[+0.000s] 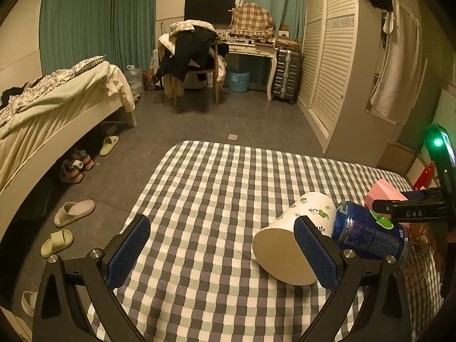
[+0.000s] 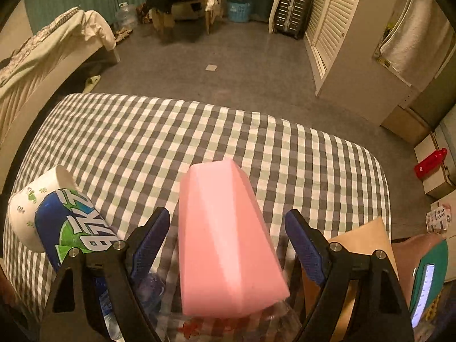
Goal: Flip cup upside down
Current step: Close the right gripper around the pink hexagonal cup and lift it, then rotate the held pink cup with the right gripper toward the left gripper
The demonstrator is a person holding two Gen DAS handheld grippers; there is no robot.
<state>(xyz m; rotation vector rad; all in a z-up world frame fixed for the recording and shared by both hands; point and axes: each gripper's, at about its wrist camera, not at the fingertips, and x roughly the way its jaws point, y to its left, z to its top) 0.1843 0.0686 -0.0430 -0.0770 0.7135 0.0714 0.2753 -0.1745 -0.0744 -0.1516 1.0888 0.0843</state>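
Observation:
A white cup with green leaf print [image 1: 296, 233] stands on the checkered tablecloth [image 1: 205, 199], at the right in the left wrist view and at the far left in the right wrist view [image 2: 25, 208]. A blue can [image 1: 367, 233] stands close beside it. My left gripper [image 1: 225, 253] is open; its right finger [image 1: 316, 253] overlaps the cup's side and the cup lies outside the gap. My right gripper [image 2: 228, 242] is open, and a faceted pink cup [image 2: 225, 245] stands between its fingers without visible contact.
The blue can also shows in the right wrist view [image 2: 74, 225]. A tan sheet [image 2: 362, 256] lies at the table's right. A bed [image 1: 57, 108], slippers [image 1: 74, 212], a chair with clothes [image 1: 191, 57] and a louvered wardrobe [image 1: 330, 57] surround the table.

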